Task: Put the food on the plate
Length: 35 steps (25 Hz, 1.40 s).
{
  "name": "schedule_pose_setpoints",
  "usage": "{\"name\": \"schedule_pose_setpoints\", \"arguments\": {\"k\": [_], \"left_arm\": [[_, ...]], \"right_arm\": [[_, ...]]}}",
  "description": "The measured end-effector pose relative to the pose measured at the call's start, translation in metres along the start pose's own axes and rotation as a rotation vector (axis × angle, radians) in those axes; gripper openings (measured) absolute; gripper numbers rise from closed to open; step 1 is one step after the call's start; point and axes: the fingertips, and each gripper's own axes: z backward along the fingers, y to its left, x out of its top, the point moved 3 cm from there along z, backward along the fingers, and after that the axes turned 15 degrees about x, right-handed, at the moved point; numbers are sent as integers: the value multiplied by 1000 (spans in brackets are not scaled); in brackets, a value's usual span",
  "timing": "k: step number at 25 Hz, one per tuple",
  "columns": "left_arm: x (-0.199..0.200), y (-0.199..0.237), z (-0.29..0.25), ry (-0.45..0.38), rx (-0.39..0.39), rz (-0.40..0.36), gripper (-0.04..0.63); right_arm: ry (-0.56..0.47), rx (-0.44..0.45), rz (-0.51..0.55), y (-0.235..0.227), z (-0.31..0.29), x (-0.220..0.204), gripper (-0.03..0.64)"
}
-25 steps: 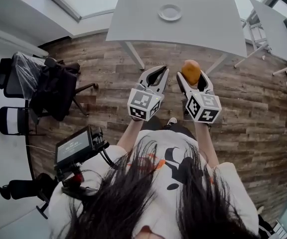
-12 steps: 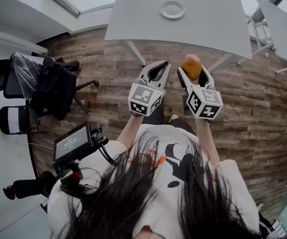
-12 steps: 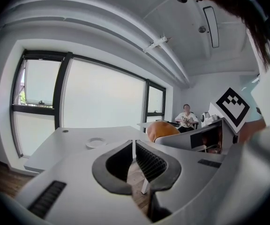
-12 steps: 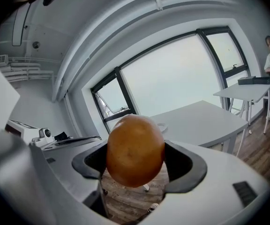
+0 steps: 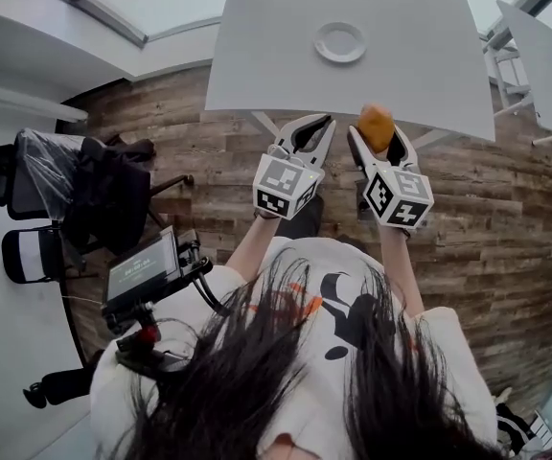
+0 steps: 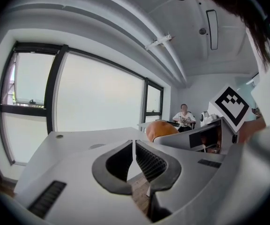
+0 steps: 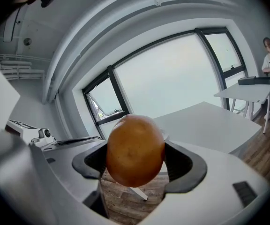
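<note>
The right claw grips a smooth, rounded, orange-brown piece of food between its 2 dark ribbed pads, holding it in the air above the wood-plank floor, near the bench's front edge. Just beside it, the left claw is closed on nothing. Farther off, the round white plate sits on the flat pale grey bench, well apart from the food.

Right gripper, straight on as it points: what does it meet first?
Probably the near edge of the table, or the air just above it; height unclear. The right gripper, holding the food, points roughly toward the plate.
</note>
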Motion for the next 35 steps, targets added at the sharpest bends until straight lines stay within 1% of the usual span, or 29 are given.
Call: {"name": "schedule_pose_setpoints", "arguments": {"k": [7, 12, 18, 23, 29, 35], "left_arm": [[8, 46, -35, 7, -12, -13, 6], [14, 80, -57, 7, -8, 16, 6], [8, 100, -80, 26, -30, 25, 6], [8, 122, -96, 33, -45, 33, 6], [8, 131, -113, 41, -69, 37, 6], [6, 126, -131, 54, -81, 47, 6]], "right_arm": [[8, -22, -8, -11, -53, 13, 367], [25, -32, -10, -15, -89, 22, 367], [47, -48, -17, -28, -121, 25, 367], [52, -79, -29, -33, -141, 28, 367], [55, -109, -35, -39, -147, 30, 367], [55, -110, -37, -55, -154, 42, 367]]}}
